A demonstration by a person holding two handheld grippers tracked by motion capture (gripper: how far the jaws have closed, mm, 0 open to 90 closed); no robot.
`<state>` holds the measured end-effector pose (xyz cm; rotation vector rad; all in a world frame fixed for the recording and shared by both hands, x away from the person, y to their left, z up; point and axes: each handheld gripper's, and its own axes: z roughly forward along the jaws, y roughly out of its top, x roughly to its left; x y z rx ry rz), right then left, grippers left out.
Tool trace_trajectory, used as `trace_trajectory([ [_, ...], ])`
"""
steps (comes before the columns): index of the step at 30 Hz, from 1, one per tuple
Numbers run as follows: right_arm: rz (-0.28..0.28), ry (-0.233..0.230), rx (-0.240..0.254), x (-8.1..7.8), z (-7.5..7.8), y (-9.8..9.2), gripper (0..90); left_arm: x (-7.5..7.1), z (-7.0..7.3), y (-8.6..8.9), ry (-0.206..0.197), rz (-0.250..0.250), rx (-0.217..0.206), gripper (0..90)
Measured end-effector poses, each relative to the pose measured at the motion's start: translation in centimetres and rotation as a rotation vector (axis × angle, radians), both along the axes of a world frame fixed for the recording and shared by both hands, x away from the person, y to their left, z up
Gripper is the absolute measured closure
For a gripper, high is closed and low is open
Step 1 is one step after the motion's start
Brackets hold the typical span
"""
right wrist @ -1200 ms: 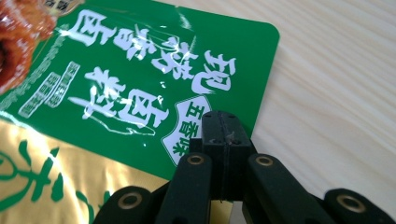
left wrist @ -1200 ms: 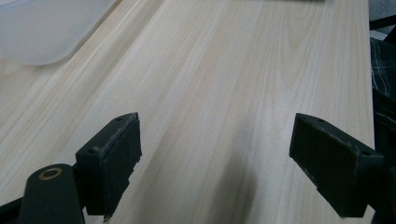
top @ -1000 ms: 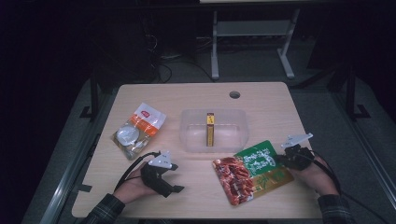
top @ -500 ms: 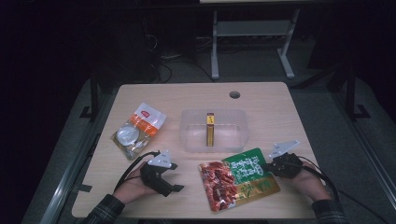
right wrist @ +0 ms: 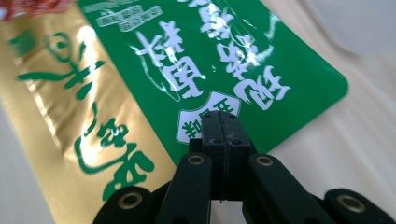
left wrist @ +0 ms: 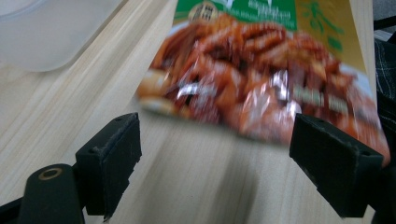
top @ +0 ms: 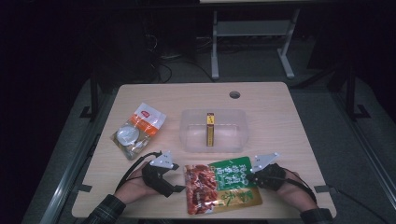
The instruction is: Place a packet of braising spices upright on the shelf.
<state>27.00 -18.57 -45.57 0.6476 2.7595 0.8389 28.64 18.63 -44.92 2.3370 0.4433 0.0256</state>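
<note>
Since the earlier frames the snack pouch (top: pixel 222 186) has been dragged leftward to the lower centre of the high view, nearer the left gripper (top: pixel 180 187), so a handover seems prepared. The right gripper (right wrist: pixel 222 128) is clamped on its green edge; the left gripper view shows those jaws apart, pouch just beyond.

The room around is almost black; light falls from above on the pale wooden table (top: pixel 275 121) alone, so its far corners fade into gloom. The high view is soft and grainy. In the left gripper view the glossy red, green and gold foil snack pouch (left wrist: pixel 266 84) is smeared by blur, with white glints on its film, while the black jaws stand sharp. In the right gripper view glare streaks the pouch's green panel, and its edges go soft.
</note>
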Motion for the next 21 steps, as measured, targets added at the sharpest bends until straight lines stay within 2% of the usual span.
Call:
trace_trajectory([
  [2, 0.023, 0.006, 0.013, -0.3, 0.0, 0.9, 90.0, 0.0, 0.0, 0.0, 0.000, 0.000, 0.002, 16.1],
  [6, 0.084, -0.016, -0.019, -0.3, 0.1, 2.9, 90.0, 0.3, 0.0, -0.1, -0.003, 0.004, 0.002, 16.1],
  [12, 0.126, -0.040, -0.016, 0.2, 0.0, 4.4, 90.0, 1.1, 0.0, -0.2, -0.010, 0.015, -0.008, 16.0],
  [13, 0.126, -0.029, -0.008, 0.2, 0.0, 4.6, 90.0, 1.2, 0.0, -0.2, -0.008, 0.013, -0.008, 16.0],
  [18, 0.134, -0.043, -0.004, 0.8, -0.1, 5.0, 90.0, 1.9, -0.1, -1.0, 0.005, -0.002, -0.017, 16.0],
  [21, 0.132, -0.040, 0.011, 0.9, -0.1, 5.0, 90.0, 2.2, -0.2, -1.5, 0.000, -0.012, 0.000, 16.0],
])
